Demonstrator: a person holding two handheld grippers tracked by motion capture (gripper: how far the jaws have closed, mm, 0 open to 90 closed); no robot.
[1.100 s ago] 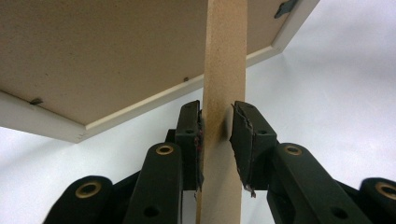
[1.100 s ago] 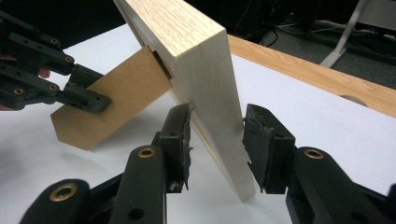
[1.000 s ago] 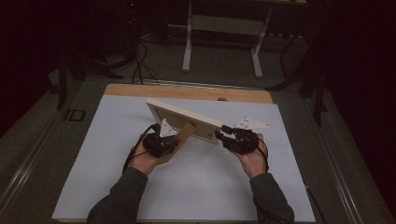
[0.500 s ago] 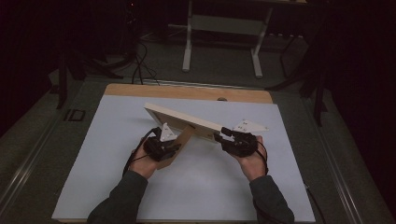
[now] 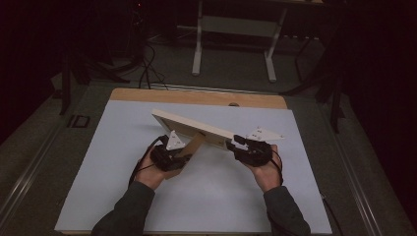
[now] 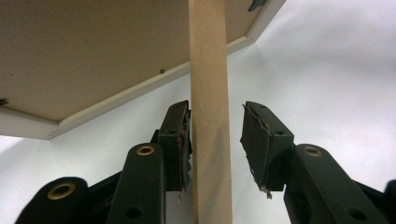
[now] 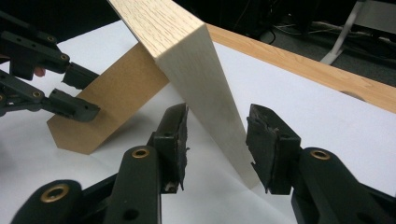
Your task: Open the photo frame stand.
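Both grippers' jaws have just been opening: left gripper (image 5: 178,158) spread around the stand (image 6: 210,116), right gripper (image 5: 237,143) around the frame (image 7: 205,79), mid-frame — likely now propped.

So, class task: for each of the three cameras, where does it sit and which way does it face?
High view: above the table's near side, looking forward and down; forearms, left gripper, right gripper.
Left gripper view: along its open jaws at the stand leg.
Right gripper view: along its open jaws at the picture frame.
Shared by both gripper views: frame, leg, white tabletop.
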